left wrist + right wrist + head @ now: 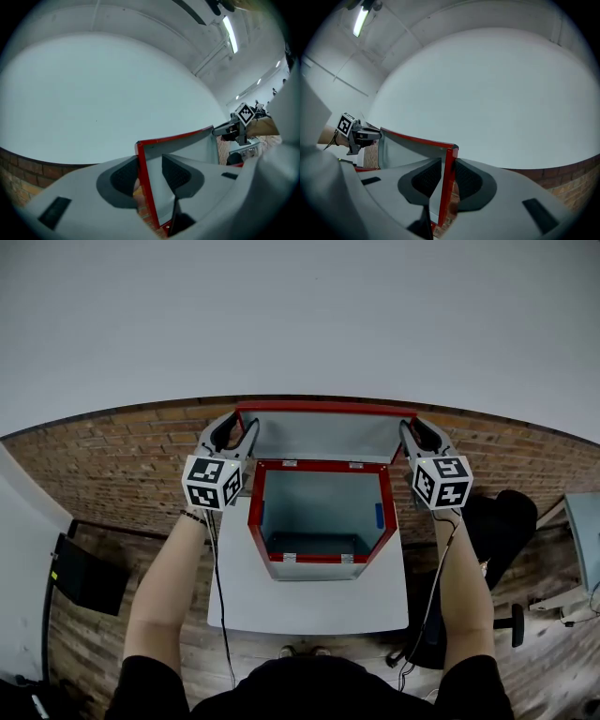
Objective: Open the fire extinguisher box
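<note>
I'm looking down on a white table (309, 607) that is standing on a wooden floor (103, 652). Behind it, a band of brick (112, 470) is running along the foot of a plain white wall (300, 315). A black office chair (502, 521) is sitting just beside the table on the right, and another pale tabletop (586, 540) is poking in at the right edge. On the left, a dark flat object (84, 573) is resting low by the floor; I'm not making out what it is. In the left gripper view, a tube light (229, 29) is glowing on the ceiling.
</note>
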A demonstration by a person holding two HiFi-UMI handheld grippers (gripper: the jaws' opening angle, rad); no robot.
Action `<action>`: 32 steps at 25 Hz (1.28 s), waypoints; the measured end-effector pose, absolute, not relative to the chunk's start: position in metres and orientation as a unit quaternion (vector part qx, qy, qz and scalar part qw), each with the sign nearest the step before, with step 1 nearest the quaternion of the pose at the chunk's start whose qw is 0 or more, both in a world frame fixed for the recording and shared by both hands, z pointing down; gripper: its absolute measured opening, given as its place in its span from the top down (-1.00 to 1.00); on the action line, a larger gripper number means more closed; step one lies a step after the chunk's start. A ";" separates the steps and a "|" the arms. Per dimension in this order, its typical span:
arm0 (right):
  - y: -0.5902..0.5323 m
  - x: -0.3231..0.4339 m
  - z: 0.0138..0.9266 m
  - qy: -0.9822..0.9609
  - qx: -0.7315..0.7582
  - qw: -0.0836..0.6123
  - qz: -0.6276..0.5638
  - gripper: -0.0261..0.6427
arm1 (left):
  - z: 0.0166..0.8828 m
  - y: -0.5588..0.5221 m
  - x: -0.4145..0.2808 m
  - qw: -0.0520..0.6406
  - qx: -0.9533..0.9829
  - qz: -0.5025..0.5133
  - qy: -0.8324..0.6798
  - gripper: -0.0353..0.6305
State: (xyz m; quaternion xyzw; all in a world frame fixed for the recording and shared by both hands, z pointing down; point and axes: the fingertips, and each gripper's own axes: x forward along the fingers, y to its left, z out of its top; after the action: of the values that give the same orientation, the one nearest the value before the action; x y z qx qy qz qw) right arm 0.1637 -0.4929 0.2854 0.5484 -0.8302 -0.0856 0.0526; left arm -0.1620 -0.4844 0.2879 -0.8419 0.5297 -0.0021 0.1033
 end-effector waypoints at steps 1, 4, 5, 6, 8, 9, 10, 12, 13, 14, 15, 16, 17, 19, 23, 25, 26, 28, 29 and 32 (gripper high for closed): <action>-0.497 0.164 0.285 -0.829 0.551 0.051 -0.084 0.62 | 0.287 -0.489 -0.165 0.102 -0.837 0.000 0.537 0.33; -0.506 0.166 0.285 -0.826 0.556 0.050 -0.080 0.68 | 0.286 -0.501 -0.173 0.101 -0.826 -0.001 0.554 0.54; -0.509 0.166 0.285 -0.826 0.556 0.050 -0.079 0.68 | 0.286 -0.505 -0.174 0.099 -0.825 -0.002 0.557 0.57; -0.511 0.166 0.285 -0.826 0.556 0.051 -0.077 0.68 | 0.286 -0.508 -0.174 0.097 -0.824 -0.004 0.558 0.57; -0.516 0.166 0.285 -0.826 0.556 0.054 -0.076 0.69 | 0.286 -0.513 -0.174 0.091 -0.823 -0.006 0.560 0.58; -0.518 0.166 0.285 -0.826 0.555 0.054 -0.075 0.69 | 0.286 -0.515 -0.174 0.088 -0.823 -0.007 0.561 0.58; -0.521 0.166 0.286 -0.827 0.555 0.055 -0.074 0.69 | 0.286 -0.517 -0.174 0.085 -0.823 -0.008 0.562 0.58; -0.525 0.165 0.286 -0.827 0.555 0.056 -0.071 0.70 | 0.287 -0.521 -0.174 0.080 -0.822 -0.010 0.563 0.58; -0.528 0.166 0.287 -0.827 0.555 0.056 -0.069 0.70 | 0.287 -0.523 -0.174 0.078 -0.822 -0.011 0.564 0.58; -0.531 0.166 0.287 -0.828 0.555 0.056 -0.066 0.70 | 0.288 -0.525 -0.174 0.075 -0.822 -0.013 0.565 0.58; -0.534 0.166 0.288 -0.828 0.555 0.056 -0.064 0.70 | 0.288 -0.528 -0.174 0.072 -0.821 -0.015 0.566 0.58; -0.537 0.166 0.289 -0.828 0.555 0.055 -0.061 0.70 | 0.289 -0.530 -0.174 0.069 -0.821 -0.017 0.567 0.58; -0.539 0.166 0.289 -0.828 0.555 0.056 -0.060 0.70 | 0.289 -0.532 -0.174 0.065 -0.820 -0.018 0.568 0.58; -0.543 0.166 0.290 -0.827 0.556 0.057 -0.057 0.70 | 0.291 -0.536 -0.174 0.058 -0.819 -0.022 0.570 0.58; -0.548 0.165 0.291 -0.827 0.558 0.053 -0.050 0.70 | 0.292 -0.540 -0.174 0.055 -0.817 -0.026 0.574 0.58; -0.548 0.165 0.291 -0.828 0.557 0.049 -0.045 0.70 | 0.291 -0.540 -0.174 0.057 -0.818 -0.024 0.572 0.58; -0.548 0.165 0.291 -0.829 0.556 0.048 -0.043 0.70 | 0.291 -0.540 -0.174 0.058 -0.818 -0.023 0.571 0.58; -0.547 0.165 0.291 -0.829 0.555 0.046 -0.046 0.70 | 0.292 -0.539 -0.173 0.061 -0.818 -0.029 0.571 0.57; -0.546 0.166 0.290 -0.829 0.555 0.047 -0.050 0.70 | 0.292 -0.538 -0.174 0.063 -0.817 -0.036 0.572 0.57; -0.536 0.169 0.287 -0.825 0.559 0.047 -0.062 0.70 | 0.296 -0.532 -0.180 0.062 -0.808 -0.053 0.584 0.47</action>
State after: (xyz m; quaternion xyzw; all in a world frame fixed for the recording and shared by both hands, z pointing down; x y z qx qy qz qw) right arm 0.1686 -0.5357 0.2868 0.5593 -0.8253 -0.0616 0.0469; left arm -0.1804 -0.5317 0.2960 -0.8077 0.5840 -0.0527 0.0621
